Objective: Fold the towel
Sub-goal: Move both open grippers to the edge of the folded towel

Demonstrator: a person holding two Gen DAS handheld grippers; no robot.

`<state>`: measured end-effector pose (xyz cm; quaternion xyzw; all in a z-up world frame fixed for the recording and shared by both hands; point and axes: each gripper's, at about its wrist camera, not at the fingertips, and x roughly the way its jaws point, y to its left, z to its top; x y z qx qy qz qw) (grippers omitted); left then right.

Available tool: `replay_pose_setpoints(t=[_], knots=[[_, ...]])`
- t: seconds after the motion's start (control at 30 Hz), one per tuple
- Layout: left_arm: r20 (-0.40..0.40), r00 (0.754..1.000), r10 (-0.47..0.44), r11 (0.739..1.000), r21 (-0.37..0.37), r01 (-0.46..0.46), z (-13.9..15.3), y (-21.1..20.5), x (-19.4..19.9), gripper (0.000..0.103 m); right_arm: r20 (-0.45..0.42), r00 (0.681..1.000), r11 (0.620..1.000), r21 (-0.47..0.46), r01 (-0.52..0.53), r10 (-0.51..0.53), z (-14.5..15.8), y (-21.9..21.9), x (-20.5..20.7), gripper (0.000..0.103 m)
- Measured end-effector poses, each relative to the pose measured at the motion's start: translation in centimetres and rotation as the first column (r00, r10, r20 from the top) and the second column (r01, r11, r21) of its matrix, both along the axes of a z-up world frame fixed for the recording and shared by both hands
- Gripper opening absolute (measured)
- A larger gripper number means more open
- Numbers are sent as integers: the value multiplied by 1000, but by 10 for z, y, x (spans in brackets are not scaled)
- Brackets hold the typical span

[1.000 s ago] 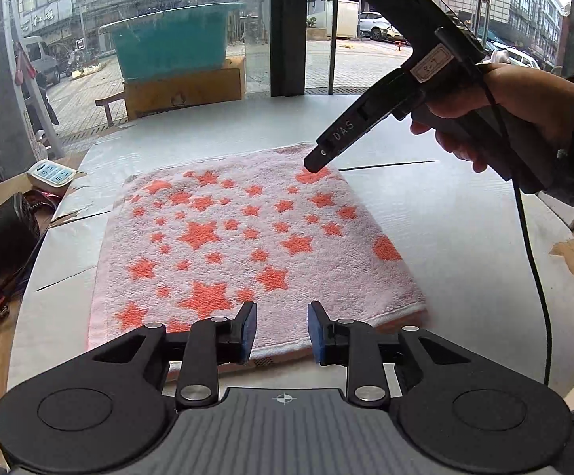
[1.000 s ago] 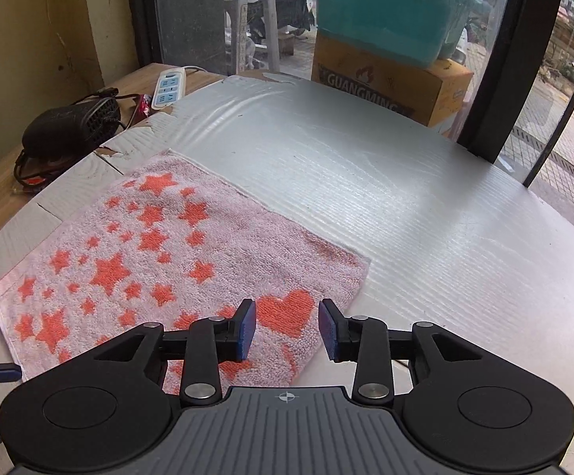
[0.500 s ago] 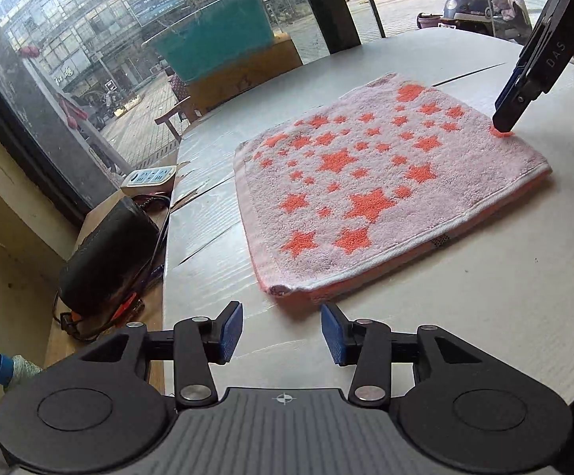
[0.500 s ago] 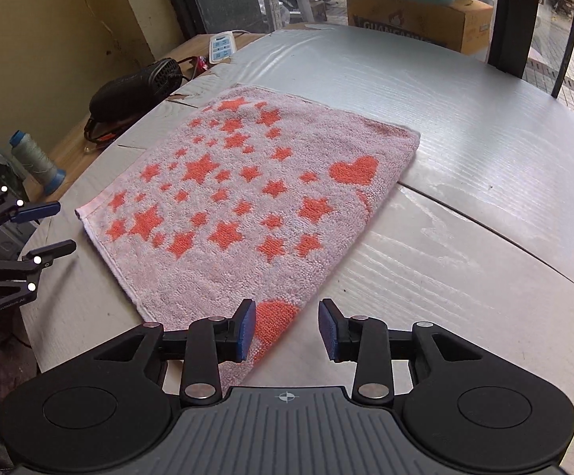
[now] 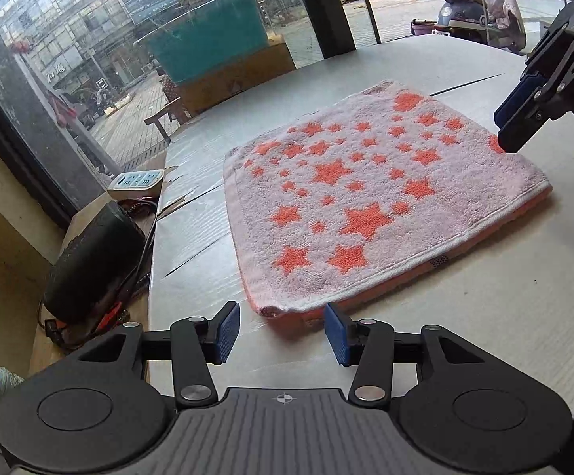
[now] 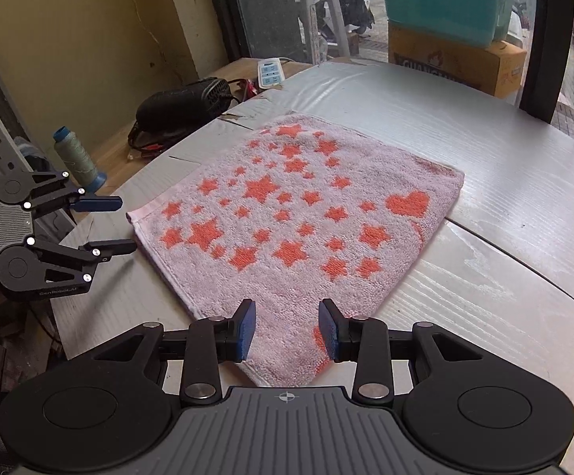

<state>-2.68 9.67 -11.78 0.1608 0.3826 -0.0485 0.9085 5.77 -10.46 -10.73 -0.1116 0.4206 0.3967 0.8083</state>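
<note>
A pink towel (image 5: pixel 366 198) with orange stars lies folded in two layers on the white table (image 5: pixel 465 336). My left gripper (image 5: pixel 282 332) hovers just short of the towel's near-left corner; its jaws are opening, and only the tip of that corner sits between them, untouched. In the right wrist view the towel (image 6: pixel 299 221) lies flat, and my right gripper (image 6: pixel 287 328) stands open over its nearest corner, pads either side of the cloth without pressing it. The left gripper (image 6: pixel 122 223) shows at the towel's left corner. The right gripper (image 5: pixel 524 118) appears at the far right of the left wrist view.
A black device with cables (image 6: pixel 184 101), a power strip (image 6: pixel 271 73) and a thread spool (image 6: pixel 77 156) sit on the wooden ledge left of the table. Past the far edge, by the window, a teal tub (image 6: pixel 445 4) rests on a cardboard box (image 6: pixel 457 61).
My left gripper swung from the towel's front edge to its left corner and its jaws widened. My right gripper pulled back from the towel's middle to the corner nearest it.
</note>
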Motion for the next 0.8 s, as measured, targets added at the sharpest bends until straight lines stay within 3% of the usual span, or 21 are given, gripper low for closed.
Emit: replay_pose_setpoints(t=[0.13, 0.27, 0.5, 0.6, 0.8], knots=[[-49, 989, 137, 975, -171, -144, 5, 18, 13, 54, 78, 994, 997, 33, 70, -73, 7, 37, 34, 37], [-115, 964, 241, 921, -284, -265, 4, 32, 21, 54, 36, 992, 990, 74, 120, -122, 11, 95, 92, 37], [-175, 943, 285, 879, -345, -329, 1, 38, 30, 54, -78, 977, 981, -19, 195, -196, -17, 197, 170, 37], [-180, 941, 287, 876, -348, -334, 1, 40, 29, 54, -102, 975, 980, -34, 196, -198, -31, 215, 188, 37], [-195, 939, 284, 871, -357, -338, -3, 41, 30, 54, -64, 986, 987, -52, 153, -156, -39, 225, 196, 37]])
